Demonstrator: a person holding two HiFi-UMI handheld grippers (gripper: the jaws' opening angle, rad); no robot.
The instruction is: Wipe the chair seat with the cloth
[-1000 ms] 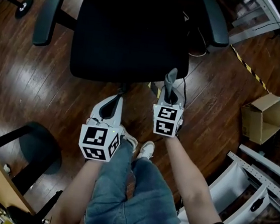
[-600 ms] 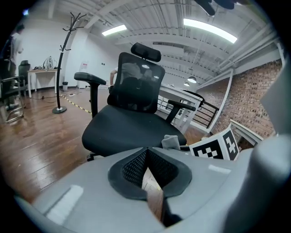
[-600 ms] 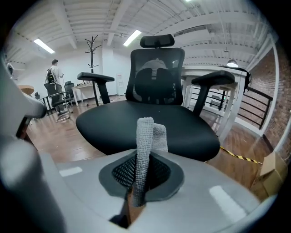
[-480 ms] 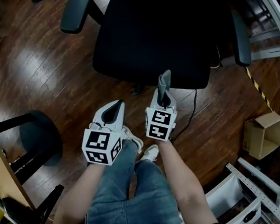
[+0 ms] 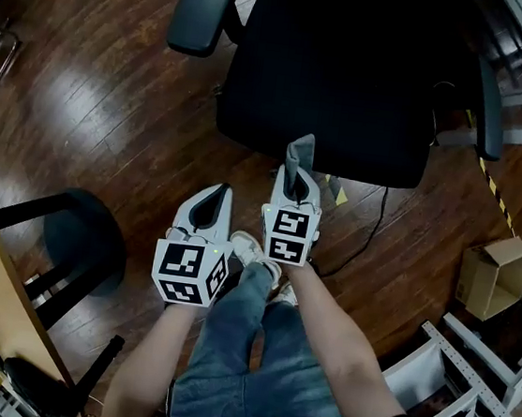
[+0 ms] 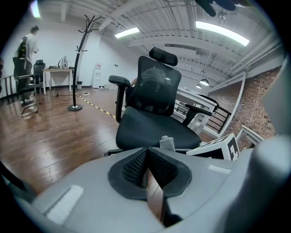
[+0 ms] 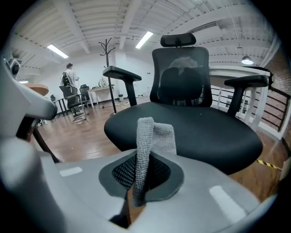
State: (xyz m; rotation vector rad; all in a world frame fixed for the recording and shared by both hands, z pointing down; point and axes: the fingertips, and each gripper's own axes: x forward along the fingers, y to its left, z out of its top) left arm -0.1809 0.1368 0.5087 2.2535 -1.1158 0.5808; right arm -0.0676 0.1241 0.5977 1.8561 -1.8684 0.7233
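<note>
The wooden floor [image 5: 93,116] fills most of the head view, with open boards to the left of the chair and between its front edge and the person's shoes. 1 black office chair stands at the top. Its seat [image 5: 352,82] now sits further right in the head view than 1.0 s ago, when it was nearer the middle. Its 2 armrests flank it, 1 at the left [image 5: 205,7] and 1 at the right [image 5: 489,108]. 1 black stool [image 5: 81,252] is at lower left, well apart from the chair. 1 open cardboard box [image 5: 493,277] lies at the right, lower in the view than before.

The 2 grippers have drawn closer together. The left gripper [image 5: 209,208] hangs short of the seat, its jaws pressed together with nothing between them. The right gripper [image 5: 292,195] is clamped on 1 grey cloth [image 5: 299,156]. The cloth stands upright from the jaws, its tip at the seat's front edge. Whether it touches the seat cannot be told.
</note>
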